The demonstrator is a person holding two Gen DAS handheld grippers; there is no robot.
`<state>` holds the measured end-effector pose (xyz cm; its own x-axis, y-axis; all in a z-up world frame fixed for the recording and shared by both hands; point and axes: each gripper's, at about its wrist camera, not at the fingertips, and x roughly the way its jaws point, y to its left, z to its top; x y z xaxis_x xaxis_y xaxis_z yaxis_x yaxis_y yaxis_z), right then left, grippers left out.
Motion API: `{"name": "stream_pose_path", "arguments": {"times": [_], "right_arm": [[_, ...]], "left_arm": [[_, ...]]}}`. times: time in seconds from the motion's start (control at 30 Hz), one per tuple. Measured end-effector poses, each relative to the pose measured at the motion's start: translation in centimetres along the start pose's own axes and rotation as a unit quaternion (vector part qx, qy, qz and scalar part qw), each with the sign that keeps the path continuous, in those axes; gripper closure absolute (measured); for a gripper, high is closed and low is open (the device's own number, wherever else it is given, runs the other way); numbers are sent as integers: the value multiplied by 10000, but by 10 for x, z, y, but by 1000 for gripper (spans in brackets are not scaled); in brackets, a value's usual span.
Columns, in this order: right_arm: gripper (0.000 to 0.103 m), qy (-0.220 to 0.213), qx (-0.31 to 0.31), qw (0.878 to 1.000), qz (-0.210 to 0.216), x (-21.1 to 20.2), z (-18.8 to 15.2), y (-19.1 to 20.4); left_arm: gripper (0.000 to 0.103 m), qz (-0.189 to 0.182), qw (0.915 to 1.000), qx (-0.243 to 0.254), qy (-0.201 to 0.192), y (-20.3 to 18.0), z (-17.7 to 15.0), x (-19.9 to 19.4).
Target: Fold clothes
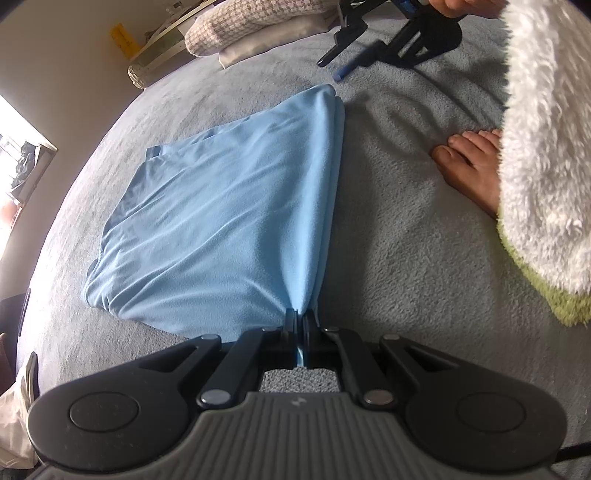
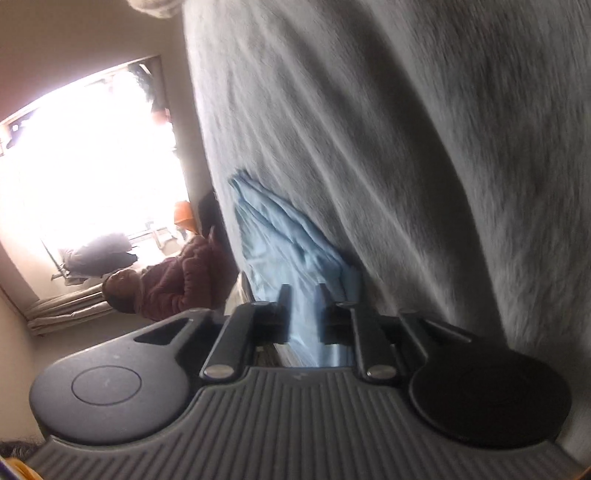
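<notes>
A light blue garment (image 1: 229,206), folded over on itself, lies on the grey fleece blanket (image 1: 406,240). My left gripper (image 1: 300,314) is shut on its near right corner, and the cloth rises in a taut ridge to the pads. My right gripper (image 1: 331,69) hovers just beyond the garment's far right corner, with its fingers apart and off the cloth. The right wrist view is rolled sideways. There the right gripper (image 2: 303,291) stands open, and the blue garment (image 2: 280,251) shows through the gap without being pinched.
A bare foot (image 1: 469,166) rests on the blanket right of the garment, under a fluffy white and green sleeve (image 1: 546,147). Pillows (image 1: 251,22) lie at the far edge of the bed. A bright window (image 2: 92,166) and a seated person in maroon (image 2: 177,280) are beyond the bed.
</notes>
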<state>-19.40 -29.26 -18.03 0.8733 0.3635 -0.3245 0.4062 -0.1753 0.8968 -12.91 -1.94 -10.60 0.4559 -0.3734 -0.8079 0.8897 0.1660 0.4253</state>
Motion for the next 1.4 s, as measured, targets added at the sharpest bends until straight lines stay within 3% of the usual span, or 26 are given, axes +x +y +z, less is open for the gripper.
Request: {"name": "stream_pose_path", "arguments": {"times": [0.07, 0.43, 0.53, 0.67, 0.77, 1.0, 1.17, 1.3, 1.4], "right_arm": [[75, 72, 57, 9999, -110, 7, -4, 1], [74, 12, -140, 9992, -381, 25, -5, 17], [80, -96, -234, 9986, -455, 24, -3, 16], [101, -296, -390, 9972, -574, 19, -1, 10], [102, -468, -768, 9947, -506, 16, -7, 15], [102, -456, -1160, 9874, -975, 11, 1, 7], [99, -186, -2055, 9653, -1599, 13, -7, 30], [98, -159, -3054, 9279, -2134, 6, -23, 57], [98, -83, -3934, 8927, -2196, 10, -43, 85]], "left_arm": [[100, 10, 10000, 15, -3, -1, 0, 0], [100, 36, 10000, 43, -22, -2, -2, 1], [100, 43, 10000, 57, -33, -3, -2, 1], [100, 46, 9999, 74, -62, -3, -3, 1], [100, 21, 9999, 18, -105, -1, -5, -1], [100, -177, 9990, -371, -184, 8, -9, -4], [96, -421, 9957, -801, -197, 18, -15, -10], [86, -957, 9872, -1275, -101, 26, -25, -16], [84, -1465, 9705, -1914, -49, 38, -34, -18]]}}
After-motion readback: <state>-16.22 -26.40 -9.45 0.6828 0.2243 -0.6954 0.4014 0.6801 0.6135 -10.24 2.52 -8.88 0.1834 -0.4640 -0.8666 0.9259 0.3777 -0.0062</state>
